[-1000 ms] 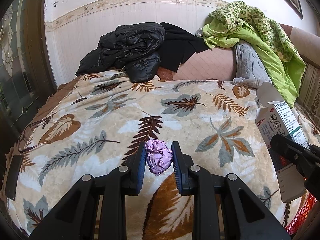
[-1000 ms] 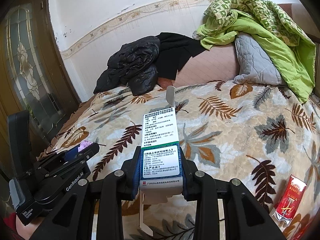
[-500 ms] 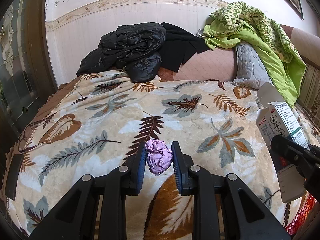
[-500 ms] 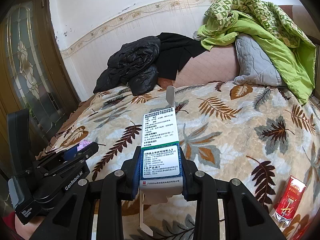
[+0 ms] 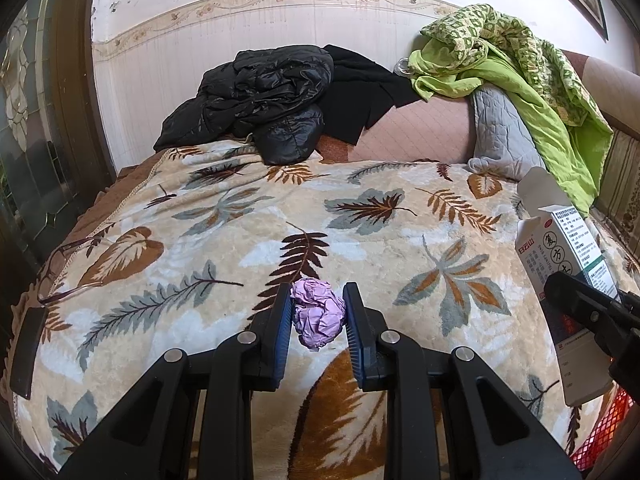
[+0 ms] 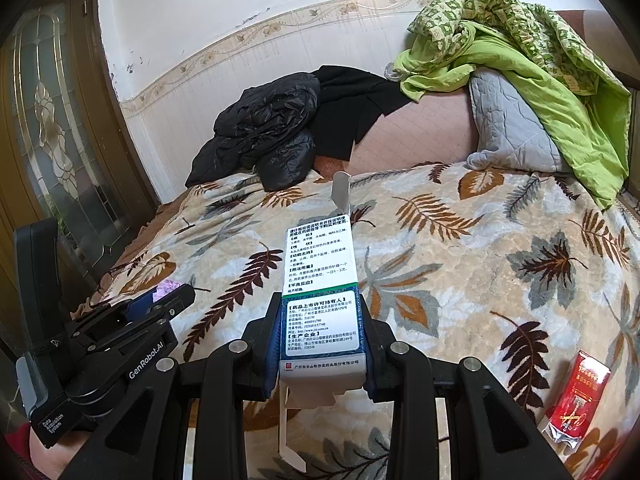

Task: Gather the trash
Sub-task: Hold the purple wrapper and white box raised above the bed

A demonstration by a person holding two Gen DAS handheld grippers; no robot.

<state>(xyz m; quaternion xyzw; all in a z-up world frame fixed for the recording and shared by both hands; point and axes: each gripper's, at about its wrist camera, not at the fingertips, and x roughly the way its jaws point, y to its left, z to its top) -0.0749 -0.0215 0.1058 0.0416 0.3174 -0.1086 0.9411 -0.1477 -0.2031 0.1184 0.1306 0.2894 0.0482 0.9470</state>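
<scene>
The left gripper [image 5: 318, 312] is seen low in the middle of the left wrist view, angled down over the bed, with its blue pads clamped on a crumpled purple paper ball [image 5: 318, 317] that's held just above the leaf-print blanket [image 5: 224, 236]. Same gripper is also caught at the lower left of the right wrist view [image 6: 170, 294], where only a tiny bit of the purple wad is peeking out between the fingers. The right gripper [image 6: 320, 334] is parked bottom centre of its own view, also tilted down, and a white and green medicine box [image 6: 320, 280] is gripped between its pads, standing up lengthwise with its top flap open; the box is spotted again at the right edge of the left wrist view [image 5: 560, 248]. Nothing is sitting in the way of either gripper, just open blanket in front. A red wrapper [image 6: 576, 400] is left lying on the blanket at the lower right of the right wrist view, well apart from both grippers. At the far end of the bed a black puffer jacket [image 5: 260, 100] is piled up top centre, with a green quilt [image 5: 520, 72] draped over a grey pillow [image 5: 500, 128] in the upper right. A glass-panelled door [image 6: 52, 152] is visible along the left side.
</scene>
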